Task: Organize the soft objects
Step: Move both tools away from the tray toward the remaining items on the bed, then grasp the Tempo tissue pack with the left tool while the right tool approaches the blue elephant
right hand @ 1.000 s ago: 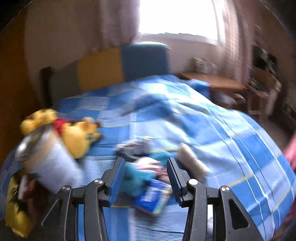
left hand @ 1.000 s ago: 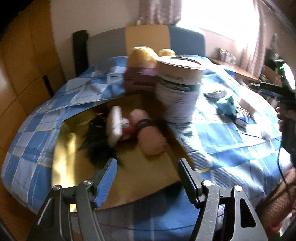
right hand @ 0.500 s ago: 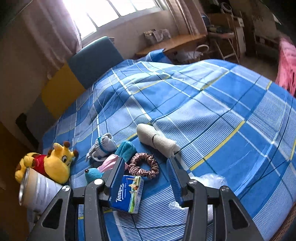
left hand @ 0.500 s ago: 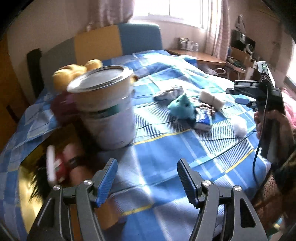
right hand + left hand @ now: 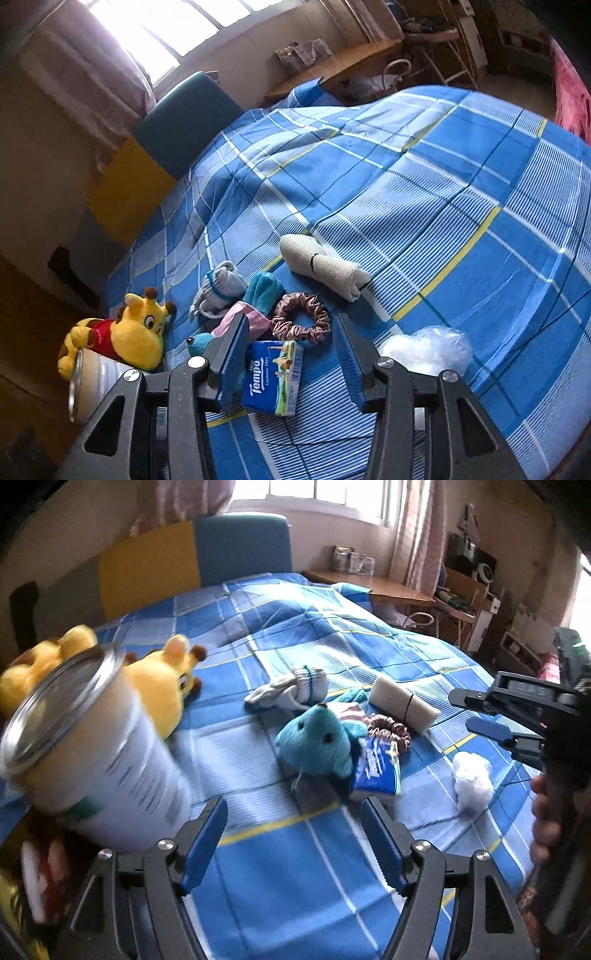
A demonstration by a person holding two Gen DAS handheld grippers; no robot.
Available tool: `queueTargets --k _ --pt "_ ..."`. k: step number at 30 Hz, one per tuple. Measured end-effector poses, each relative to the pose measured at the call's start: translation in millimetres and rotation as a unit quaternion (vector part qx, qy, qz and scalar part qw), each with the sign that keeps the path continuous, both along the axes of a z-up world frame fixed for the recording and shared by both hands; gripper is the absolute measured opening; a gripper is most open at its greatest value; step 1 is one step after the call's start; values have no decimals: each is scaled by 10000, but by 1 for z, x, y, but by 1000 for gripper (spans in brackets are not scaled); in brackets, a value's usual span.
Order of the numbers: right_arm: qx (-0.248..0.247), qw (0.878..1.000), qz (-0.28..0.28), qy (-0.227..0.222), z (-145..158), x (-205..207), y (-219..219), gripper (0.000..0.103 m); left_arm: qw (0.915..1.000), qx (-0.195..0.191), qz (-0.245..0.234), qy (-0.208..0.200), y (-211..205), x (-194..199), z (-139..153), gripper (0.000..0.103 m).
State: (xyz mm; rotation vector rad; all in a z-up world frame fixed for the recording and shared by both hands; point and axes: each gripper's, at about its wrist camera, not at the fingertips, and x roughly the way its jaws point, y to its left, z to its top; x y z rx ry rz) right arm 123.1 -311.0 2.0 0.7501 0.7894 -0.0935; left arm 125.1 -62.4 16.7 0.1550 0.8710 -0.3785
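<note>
Both grippers gaping above bedspread [image 5: 295, 867]; nothing held

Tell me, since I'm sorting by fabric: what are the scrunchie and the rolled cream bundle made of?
Scrunchie: likely satin, given its glossy sheen and gathered folds. Rolled cream bundle: seemingly matte terry or knit cloth with a nubby surface, held by a dark band.

We see a bright window [image 5: 325, 494] with curtains [image 5: 415, 535], a bed [image 5: 424, 177] in blue plaid, its yellow-and-blue headboard [image 5: 192, 561], and a wooden desk [image 5: 376, 587] beyond.
</note>
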Motion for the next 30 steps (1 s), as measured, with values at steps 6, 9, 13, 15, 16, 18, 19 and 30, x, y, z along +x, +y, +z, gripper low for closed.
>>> queueTargets --k 6,9,13,15,16,18,19,30 --pt "182 9998 71 -57 0 -1 0 47 9999 20 -82 60 -17 21 -12 84" --pt "219 9997 -86 -26 -1 -3 -6 47 9997 -68 -61 215 -19 23 -18 84" --pt "646 9971 -390 114 -12 -8 -22 47 9991 41 -337 262 -29 12 -29 80" --pt "736 9960 -479 137 -14 -10 -25 47 9979 17 -580 292 -37 8 -30 78" --pt "729 9959 -510 133 -14 -11 -26 47 9970 -5 -713 291 -43 6 -29 75" --pt "734 9957 -556 108 -13 -13 -27 47 9955 -47 -906 281 -56 5 -28 73" --pt "755 9955 -556 107 -14 -13 -27 47 9949 -37 -962 290 -62 6 -29 73" --pt "821 9956 -435 143 -17 -11 -24 47 9923 275 -852 854 -110 42 -74 68"
